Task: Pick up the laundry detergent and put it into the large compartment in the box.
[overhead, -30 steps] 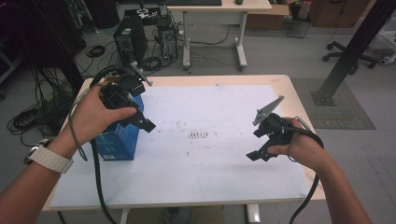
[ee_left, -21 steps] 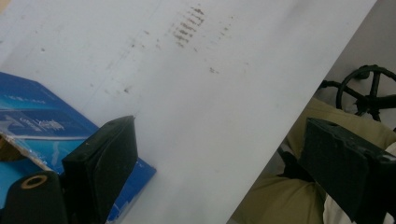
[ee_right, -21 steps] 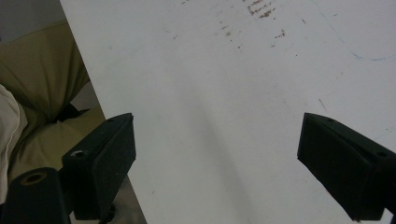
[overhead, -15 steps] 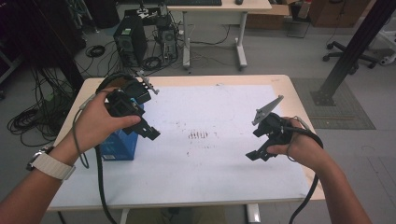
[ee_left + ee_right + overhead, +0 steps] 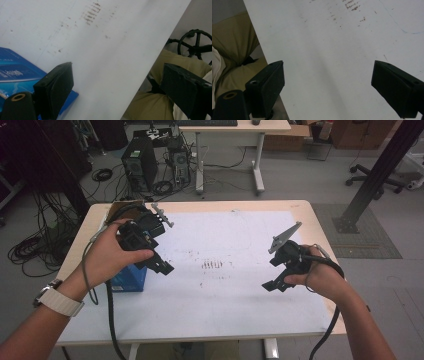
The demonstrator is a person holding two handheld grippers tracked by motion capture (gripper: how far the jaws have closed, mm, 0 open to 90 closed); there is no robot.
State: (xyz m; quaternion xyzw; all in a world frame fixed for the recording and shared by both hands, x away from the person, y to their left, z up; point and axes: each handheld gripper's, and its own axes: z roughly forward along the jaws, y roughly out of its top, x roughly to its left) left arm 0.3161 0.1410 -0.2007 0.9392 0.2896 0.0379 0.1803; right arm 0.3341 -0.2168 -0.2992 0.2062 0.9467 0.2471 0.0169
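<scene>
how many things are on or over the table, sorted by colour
blue: 1, the blue box
black: 2, the left gripper and the right gripper, both held open above the white table
total: 3

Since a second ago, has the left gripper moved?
Yes. The left gripper has swung toward the table's middle, away from the blue box, which sits where it was at the left edge. Its fingers are open and hold nothing.

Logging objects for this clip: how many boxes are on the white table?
1. A blue box sits at the table's left edge, below the left claw, partly covered by the hand; anything behind that hand could be hidden.
</scene>
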